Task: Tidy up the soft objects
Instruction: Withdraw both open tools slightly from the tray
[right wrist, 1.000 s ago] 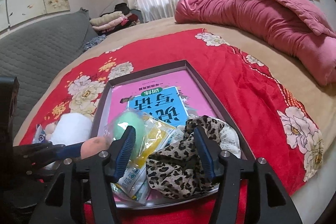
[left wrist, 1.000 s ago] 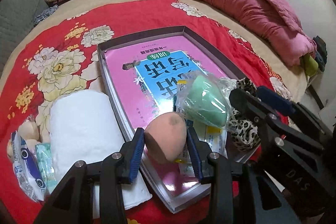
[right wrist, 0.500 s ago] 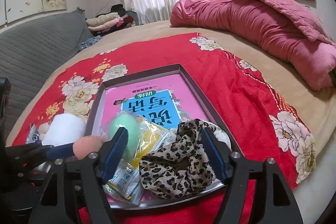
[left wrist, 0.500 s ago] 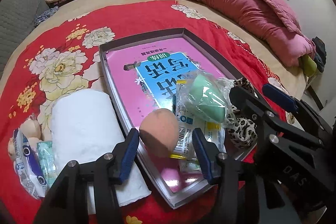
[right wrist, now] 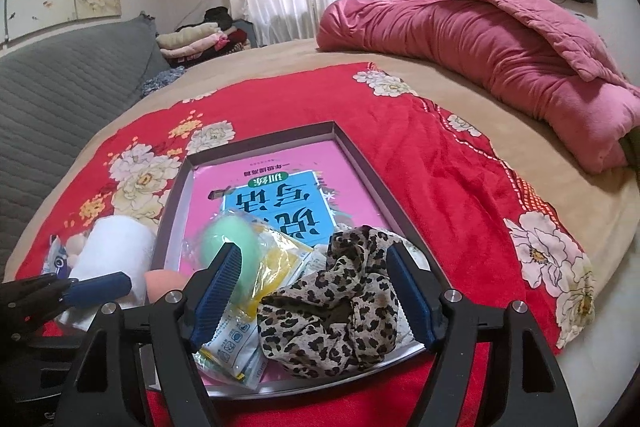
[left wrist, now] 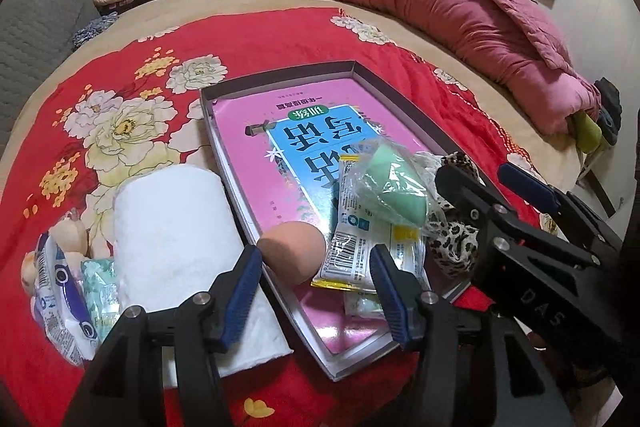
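Peach egg-shaped sponge [left wrist: 291, 250], smudged

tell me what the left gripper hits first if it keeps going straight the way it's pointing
Most likely the peach makeup sponge: it sits in the tray just beyond the open left gripper, though depth is uncertain.

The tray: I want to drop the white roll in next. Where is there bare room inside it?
The far half of the tray is free: the bare pink book cover between the far rim and the green sponge. The near end is crowded with the peach sponge, packets and leopard scrunchie. The white roll lies outside the left rim.
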### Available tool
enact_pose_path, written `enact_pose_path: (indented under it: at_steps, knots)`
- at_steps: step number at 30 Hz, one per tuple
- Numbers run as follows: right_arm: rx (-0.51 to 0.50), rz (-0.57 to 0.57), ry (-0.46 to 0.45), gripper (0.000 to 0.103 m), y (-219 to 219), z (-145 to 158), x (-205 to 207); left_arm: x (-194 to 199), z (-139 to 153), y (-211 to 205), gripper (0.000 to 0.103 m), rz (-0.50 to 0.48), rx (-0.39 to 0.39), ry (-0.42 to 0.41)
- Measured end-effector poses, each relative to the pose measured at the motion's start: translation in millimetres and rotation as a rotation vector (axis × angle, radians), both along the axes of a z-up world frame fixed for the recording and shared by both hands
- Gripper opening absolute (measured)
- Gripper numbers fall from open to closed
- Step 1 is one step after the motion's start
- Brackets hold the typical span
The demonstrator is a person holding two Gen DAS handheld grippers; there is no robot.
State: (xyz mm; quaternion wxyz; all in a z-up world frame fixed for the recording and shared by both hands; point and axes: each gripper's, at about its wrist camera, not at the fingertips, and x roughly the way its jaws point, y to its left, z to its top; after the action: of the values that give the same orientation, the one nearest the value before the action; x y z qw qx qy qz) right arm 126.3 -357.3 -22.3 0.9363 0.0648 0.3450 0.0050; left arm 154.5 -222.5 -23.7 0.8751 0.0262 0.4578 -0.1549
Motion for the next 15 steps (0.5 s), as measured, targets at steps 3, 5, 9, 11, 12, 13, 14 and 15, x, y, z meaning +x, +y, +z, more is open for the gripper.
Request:
enact_pose_path:
  at_steps: [3,5,9,11,12,13,14,15]
  knots:
    - [-0.001,-0.002,0.0,0.076,0,0,0,-3,1,2,0.056,0.004,-0.009,-0.002]
    - [-0.006,-0.004,0.001,0.076,1,0,0,-5,2,4,0.056,0.003,-0.016,-0.003]
    - [-0.012,-0.003,0.0,0.076,2,1,-1,-8,6,8,0.056,0.008,-0.033,-0.007]
    - [-0.015,-0.004,-0.002,0.076,3,2,-1,-8,7,10,0.056,0.011,-0.037,-0.008]
    - [-0.017,-0.006,-0.004,0.076,3,2,-2,-9,9,11,0.056,0.013,-0.038,-0.011]
    - [-0.017,-0.007,-0.004,0.076,3,3,-2,-10,10,12,0.056,0.015,-0.04,-0.013]
    - [-0.018,-0.01,-0.006,0.076,3,4,-2,-11,11,13,0.057,0.018,-0.042,-0.014]
    - [-0.02,-0.014,-0.01,0.076,3,5,-3,-12,12,14,0.057,0.021,-0.043,-0.017]
